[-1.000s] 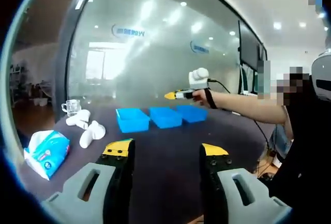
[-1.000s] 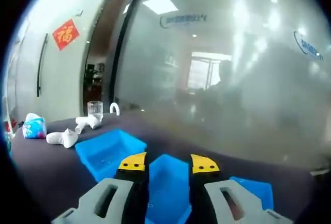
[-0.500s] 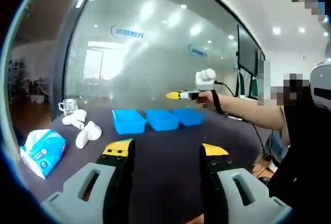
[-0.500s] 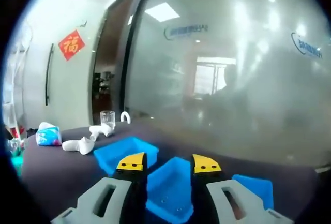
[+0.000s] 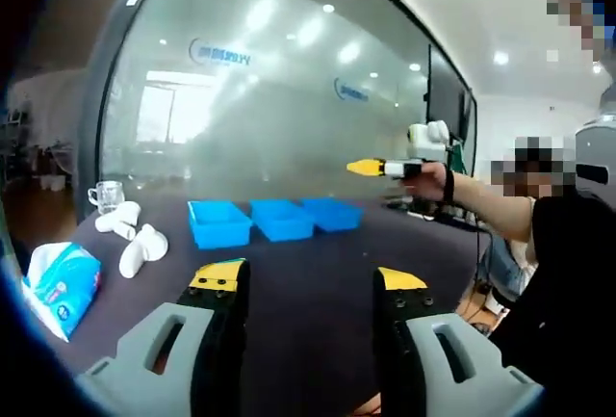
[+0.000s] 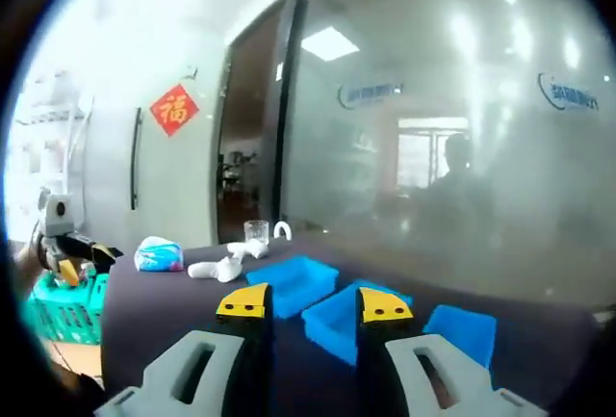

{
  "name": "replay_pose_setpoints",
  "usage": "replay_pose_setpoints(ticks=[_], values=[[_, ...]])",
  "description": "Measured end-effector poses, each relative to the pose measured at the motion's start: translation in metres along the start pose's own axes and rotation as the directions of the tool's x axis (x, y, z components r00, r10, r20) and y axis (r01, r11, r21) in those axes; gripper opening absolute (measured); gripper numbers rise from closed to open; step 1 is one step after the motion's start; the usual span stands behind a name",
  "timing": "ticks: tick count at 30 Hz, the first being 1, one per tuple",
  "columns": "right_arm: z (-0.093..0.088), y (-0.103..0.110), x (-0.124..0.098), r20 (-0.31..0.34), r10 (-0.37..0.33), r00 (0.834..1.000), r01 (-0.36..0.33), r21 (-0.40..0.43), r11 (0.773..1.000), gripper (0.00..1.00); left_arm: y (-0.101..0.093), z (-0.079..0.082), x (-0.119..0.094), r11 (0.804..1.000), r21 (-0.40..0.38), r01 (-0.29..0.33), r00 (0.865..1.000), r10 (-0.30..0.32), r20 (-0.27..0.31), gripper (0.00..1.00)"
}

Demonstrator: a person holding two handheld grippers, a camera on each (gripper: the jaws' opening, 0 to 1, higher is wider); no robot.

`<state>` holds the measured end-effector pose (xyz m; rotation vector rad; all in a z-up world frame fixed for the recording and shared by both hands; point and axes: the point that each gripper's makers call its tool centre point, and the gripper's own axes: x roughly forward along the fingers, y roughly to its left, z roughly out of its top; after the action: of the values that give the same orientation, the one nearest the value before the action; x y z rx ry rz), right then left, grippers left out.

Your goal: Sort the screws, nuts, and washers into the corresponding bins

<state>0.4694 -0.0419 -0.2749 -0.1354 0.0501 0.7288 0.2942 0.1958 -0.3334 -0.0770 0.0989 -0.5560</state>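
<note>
Three blue bins in a row on a dark table, both claws held in the air with nothing between their jaws.

The bins [image 5: 277, 220] are shallow, smooth plastic trays standing side by side near the far edge of the table [image 5: 308, 282], whose top looks dark and matte; screws, nuts and washers are too small to make out. In the right gripper view the bins [image 6: 332, 301] are partly hidden behind the jaws. The left gripper [image 5: 306, 282] has its grey, yellow-tipped jaws spread wide apart. The right gripper [image 6: 310, 303] has a gap between its jaws; it also shows small and blurred above the bins. White rounded pipe pieces [image 5: 135, 242], a clear glass [image 5: 106, 195] and a soft tissue pack [image 5: 60, 280] lie at the left end. Frosted glass wall [image 5: 289, 99] stands behind.
</note>
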Motion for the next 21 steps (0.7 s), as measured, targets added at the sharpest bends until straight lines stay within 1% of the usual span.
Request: replay_pose_setpoints(ticks=[1,3,5,7,8,10,13,15,19,21], values=[[-0.001,0.0,-0.006,-0.001,0.005,1.0,-0.005,0.001,1.0,0.3,-0.001,0.001,0.001,1.0,0.004,0.002,1.0,-0.002,0.0,0.51],[-0.004,0.002,-0.018,-0.003,0.024,1.0,-0.024,0.03,0.999,0.3,-0.002,0.002,0.004,1.0,0.009,0.012,1.0,-0.012,-0.002,0.51],[-0.009,0.011,-0.031,-0.007,0.038,0.999,-0.038,0.041,0.998,0.3,-0.004,0.003,0.007,0.999,0.03,0.026,1.0,-0.026,-0.004,0.51],[-0.016,0.016,-0.039,-0.022,0.057,0.998,-0.056,0.033,0.998,0.3,-0.009,0.004,0.01,0.998,0.048,0.046,0.999,-0.045,-0.01,0.52],[-0.023,0.021,-0.044,-0.039,0.072,0.997,-0.071,0.027,0.997,0.3,-0.011,0.004,0.012,0.997,0.056,0.058,0.998,-0.058,-0.012,0.52],[-0.033,0.025,-0.051,-0.063,0.097,0.993,-0.096,0.021,0.995,0.3,-0.017,0.004,0.014,0.994,0.068,0.09,0.996,-0.089,-0.015,0.52],[-0.046,0.031,-0.06,-0.1,0.137,0.986,-0.133,0.041,0.99,0.3,-0.025,0.003,0.017,0.989,0.082,0.123,0.992,-0.122,-0.025,0.52],[-0.05,0.032,-0.065,-0.113,0.146,0.983,-0.142,0.039,0.989,0.3,-0.027,0.003,0.019,0.987,0.086,0.133,0.991,-0.131,-0.031,0.52],[-0.06,0.032,-0.075,-0.16,0.16,0.974,-0.157,0.037,0.987,0.29,-0.032,0.0,0.021,0.984,0.086,0.158,0.987,-0.154,-0.047,0.52],[-0.063,0.031,-0.079,-0.171,0.165,0.971,-0.161,0.034,0.986,0.29,-0.035,-0.002,0.022,0.981,0.089,0.171,0.984,-0.167,-0.059,0.52]])
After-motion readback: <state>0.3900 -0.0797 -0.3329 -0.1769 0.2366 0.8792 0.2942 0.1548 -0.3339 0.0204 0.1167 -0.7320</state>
